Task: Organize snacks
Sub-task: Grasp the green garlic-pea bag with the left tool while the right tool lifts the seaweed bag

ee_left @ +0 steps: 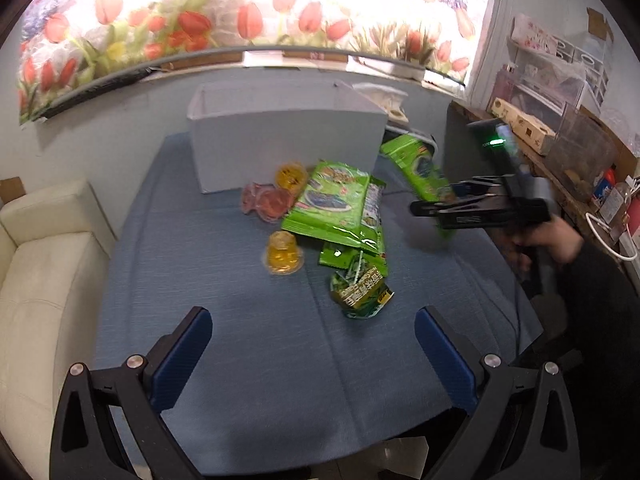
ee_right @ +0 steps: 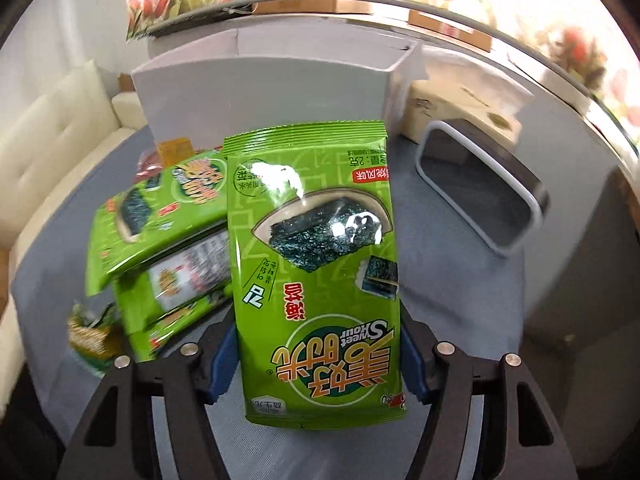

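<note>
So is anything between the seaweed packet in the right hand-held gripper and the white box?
Nothing visible. The right hand-held gripper holds the seaweed packet above the table; the remaining snack pile sits lower left, and the white box has an open top.

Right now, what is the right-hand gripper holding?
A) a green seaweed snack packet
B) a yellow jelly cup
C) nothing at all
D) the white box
A: the right gripper is clamped on a green seaweed packet, lifted above the blue table.

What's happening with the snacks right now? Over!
Right gripper shut on seaweed packet, lifted. Left gripper open, empty. White box ahead, path clear. Jelly cups wait on table.
</note>
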